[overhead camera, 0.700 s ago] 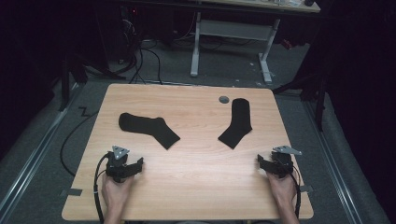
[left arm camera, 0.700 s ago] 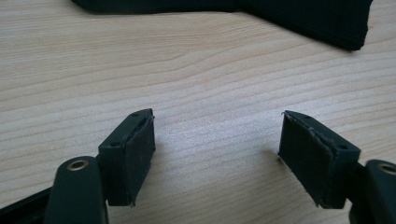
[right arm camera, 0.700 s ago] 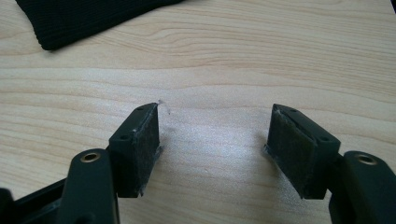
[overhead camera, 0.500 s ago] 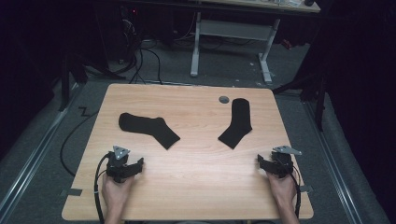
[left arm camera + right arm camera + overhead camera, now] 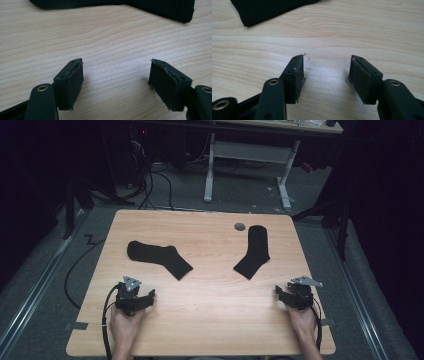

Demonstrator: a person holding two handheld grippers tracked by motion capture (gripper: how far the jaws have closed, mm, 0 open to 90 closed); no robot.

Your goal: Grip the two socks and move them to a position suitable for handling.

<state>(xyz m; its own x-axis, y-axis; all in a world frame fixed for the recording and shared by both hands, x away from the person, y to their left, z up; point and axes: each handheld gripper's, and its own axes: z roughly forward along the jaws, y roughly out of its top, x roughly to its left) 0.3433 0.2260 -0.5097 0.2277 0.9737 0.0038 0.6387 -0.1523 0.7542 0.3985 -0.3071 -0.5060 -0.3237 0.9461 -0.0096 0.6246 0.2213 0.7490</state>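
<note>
1. Two black socks lie flat on the wooden table (image 5: 210, 320). The left sock (image 5: 159, 258) sits at about 10 o'clock from the middle of the table. The right sock (image 5: 254, 252) sits at about 1 o'clock. They are well apart, so each hand can get its own sock.
2. The left gripper (image 5: 148, 296) rests near the table's front edge, at 7 o'clock. Its jaws are spread wide with nothing between them, just bare wood. It points toward the left sock, whose edge (image 5: 160, 8) shows up ahead in the left gripper view.
3. The right gripper (image 5: 278, 292) rests at 5 o'clock. Its jaws are spread too and hold nothing. The cuff of the right sock (image 5: 269, 10) shows ahead of it, at about 11 o'clock in the right gripper view.
4. Both grippers look ready to start. I think the jaws are spread so they can slide over a sock's edge and pinch it.
5. A small grey disc (image 5: 240, 226) lies just beside the right sock's top, at 12 o'clock. Nothing reaches for it.
</note>
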